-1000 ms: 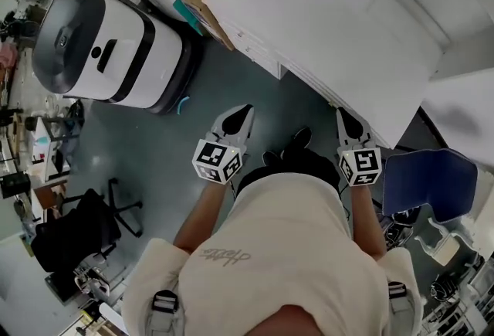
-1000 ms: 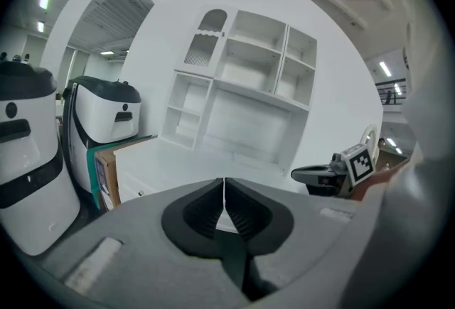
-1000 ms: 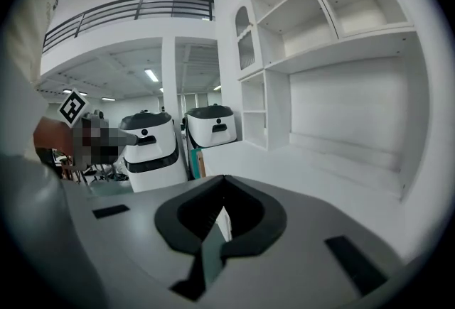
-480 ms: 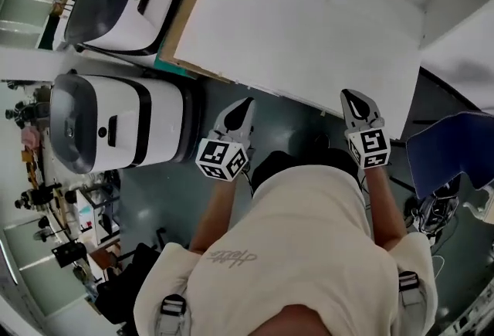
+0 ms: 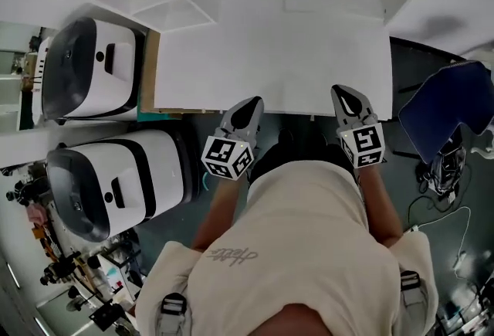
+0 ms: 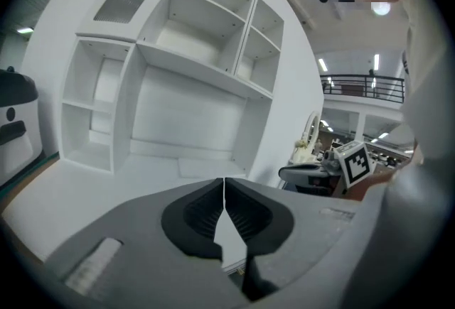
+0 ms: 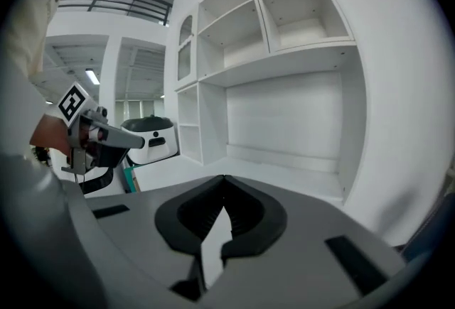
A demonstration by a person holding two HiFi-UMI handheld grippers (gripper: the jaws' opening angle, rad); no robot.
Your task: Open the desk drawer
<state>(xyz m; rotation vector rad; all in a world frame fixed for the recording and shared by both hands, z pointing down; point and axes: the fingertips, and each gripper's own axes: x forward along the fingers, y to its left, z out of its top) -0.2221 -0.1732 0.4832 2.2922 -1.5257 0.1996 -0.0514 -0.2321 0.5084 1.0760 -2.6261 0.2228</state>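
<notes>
**Both claws closed and empty at the desk's near edge**

The person is standing square to the white desk, whose long axis is running left to right across the head view. Its near edge is lying just ahead of both tools. The left gripper is hanging over the left part of that near edge and the right gripper over the right part, well apart, both pointing toward the desk's back. In each gripper view the jaws are pressing together with nothing between them. The left gripper is facing the hutch of open shelves rising along the back edge, and the right gripper is facing the same hutch's right half.

The drawer's front is not showing in any view, so its place and facing cannot be told.

Two white domed machines are crowding the floor just off the desk's left edge, beside a brown panel leaning on that edge. Off the right edge, dark floor is lying open up to a blue chair
</notes>
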